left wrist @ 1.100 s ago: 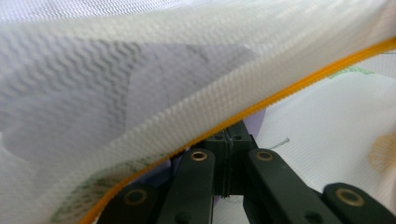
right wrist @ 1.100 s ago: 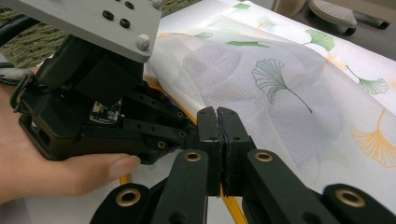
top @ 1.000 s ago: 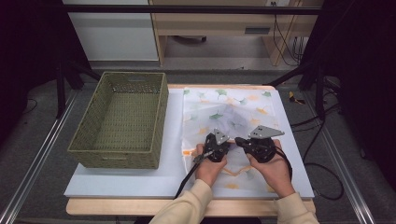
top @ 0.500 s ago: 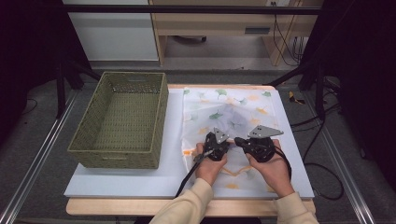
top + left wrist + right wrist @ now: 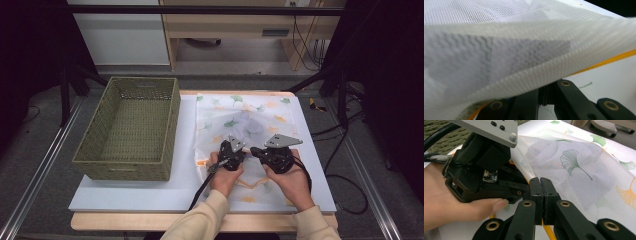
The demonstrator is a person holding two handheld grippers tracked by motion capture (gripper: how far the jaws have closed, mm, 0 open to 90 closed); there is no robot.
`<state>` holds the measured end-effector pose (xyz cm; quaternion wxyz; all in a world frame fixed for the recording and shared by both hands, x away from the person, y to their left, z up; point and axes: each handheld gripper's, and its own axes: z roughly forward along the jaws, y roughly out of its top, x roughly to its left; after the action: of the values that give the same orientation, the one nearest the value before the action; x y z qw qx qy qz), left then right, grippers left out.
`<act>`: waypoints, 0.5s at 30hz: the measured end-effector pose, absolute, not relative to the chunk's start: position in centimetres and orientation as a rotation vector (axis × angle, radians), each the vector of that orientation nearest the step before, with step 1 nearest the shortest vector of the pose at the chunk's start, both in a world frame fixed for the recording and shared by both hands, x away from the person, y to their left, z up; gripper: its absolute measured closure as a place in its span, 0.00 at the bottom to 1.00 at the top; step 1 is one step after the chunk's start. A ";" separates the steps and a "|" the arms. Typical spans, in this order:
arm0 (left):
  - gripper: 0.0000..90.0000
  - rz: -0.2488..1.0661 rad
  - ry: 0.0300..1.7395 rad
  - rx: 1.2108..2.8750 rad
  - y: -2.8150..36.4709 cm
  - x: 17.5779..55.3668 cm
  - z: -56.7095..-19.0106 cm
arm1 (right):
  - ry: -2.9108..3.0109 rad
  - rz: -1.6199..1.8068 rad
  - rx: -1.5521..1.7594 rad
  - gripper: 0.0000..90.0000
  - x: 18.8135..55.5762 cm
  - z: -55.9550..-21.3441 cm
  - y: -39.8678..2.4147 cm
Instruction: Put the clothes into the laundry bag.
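The left tool (image 5: 234, 152) is clenched on the near hem of a sheer cloth (image 5: 250, 125) printed with ginkgo leaves; in the left gripper view a lifted fold of that cloth drapes over its jaws, which meet beneath it. The right tool (image 5: 540, 185), just beside the left one, is clenched too, its jaws pressed flat together on the same yellow-trimmed edge in the right gripper view. Both pinch points sit close together, with the cloth pulled up into a soft ridge between and beyond the tools, while the rest of it lies spread across the worktop (image 5: 125, 192) ahead of them. Off to the left tool's far side stands a green woven basket (image 5: 80, 155) with nothing visible inside it. Judging from this, the grasp on the edge is made and a first fold looks only begun: the cloth is mostly flat and unfolded. If the basket is its destination, the folding and the carry across are both left to do.
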<state>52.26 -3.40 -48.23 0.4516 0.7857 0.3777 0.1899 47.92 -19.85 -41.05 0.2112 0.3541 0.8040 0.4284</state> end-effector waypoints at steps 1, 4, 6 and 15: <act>1.00 0.466 0.933 1.943 -3.4 52.2 -48.2 | 2.235 1.191 0.984 0.99 47.9 -41.0 -19.9; 1.00 0.462 0.914 1.949 -3.2 51.7 -48.1 | 2.234 1.197 0.984 0.99 47.9 -41.0 -20.0; 1.00 0.463 0.904 1.946 -3.0 51.3 -47.9 | 2.235 1.201 0.983 0.99 47.9 -41.0 -20.0; 1.00 0.455 0.891 1.939 -2.0 50.3 -47.2 | 2.236 1.209 0.990 0.99 47.9 -40.9 -20.0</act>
<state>50.34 -2.02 -47.23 0.4615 0.7884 0.3622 0.1849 47.89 -20.01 -40.94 0.2054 0.3550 0.8022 0.4339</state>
